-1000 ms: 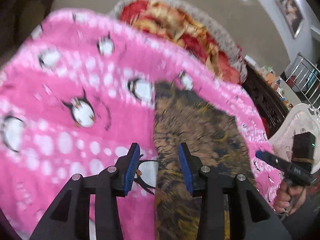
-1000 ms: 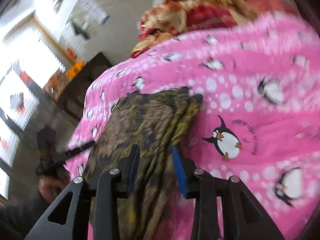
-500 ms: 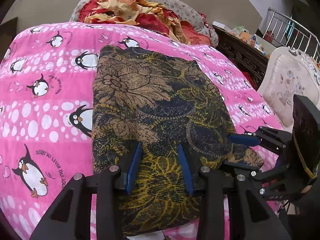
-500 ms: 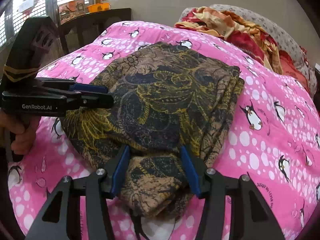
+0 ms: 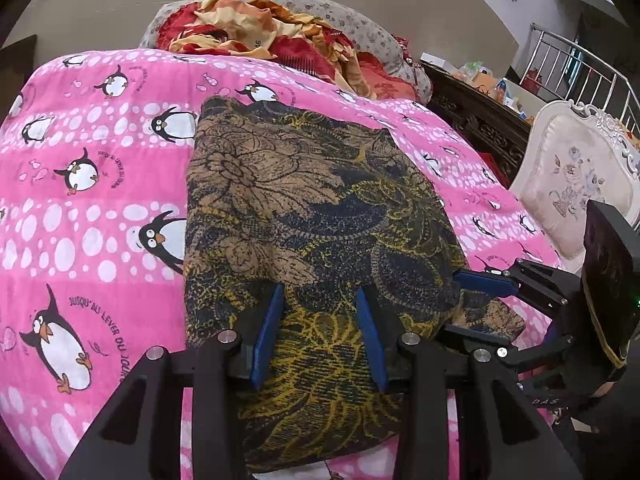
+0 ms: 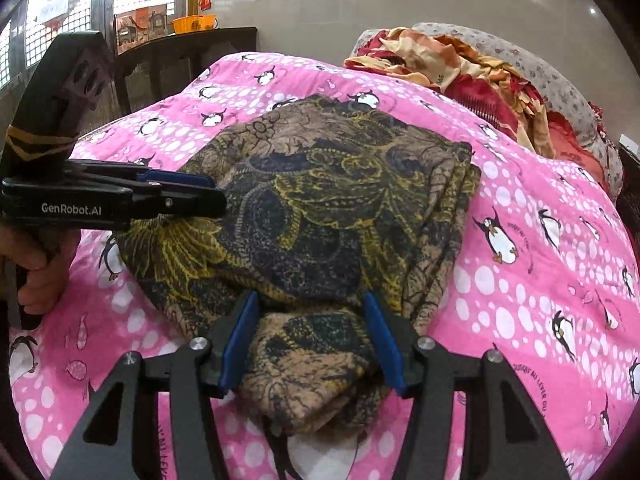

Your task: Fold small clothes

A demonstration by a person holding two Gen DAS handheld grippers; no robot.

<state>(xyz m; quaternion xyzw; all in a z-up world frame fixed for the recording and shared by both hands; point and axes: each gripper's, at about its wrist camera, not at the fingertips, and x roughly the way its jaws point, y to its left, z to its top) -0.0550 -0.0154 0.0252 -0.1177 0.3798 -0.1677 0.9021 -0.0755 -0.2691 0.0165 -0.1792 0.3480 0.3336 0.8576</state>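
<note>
the folded brown floral garment (image 5: 320, 216) lies on the pink penguin blanket (image 5: 80, 208), its near edge between both sets of fingers. left gripper (image 5: 320, 332) and right gripper (image 6: 312, 336) stand wide, gripping nothing. i'd close on all layers evenly before lifting.

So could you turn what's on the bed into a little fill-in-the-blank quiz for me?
1. The pink blanket is printed with cartoon ____.
2. The folded brown floral cloth lies on the ____ blanket.
3. The pads on the left gripper fingers are coloured ____.
4. The right gripper fingers stand ____, either side of the cloth's near edge.

Missing words: penguins; pink; blue; apart
</note>
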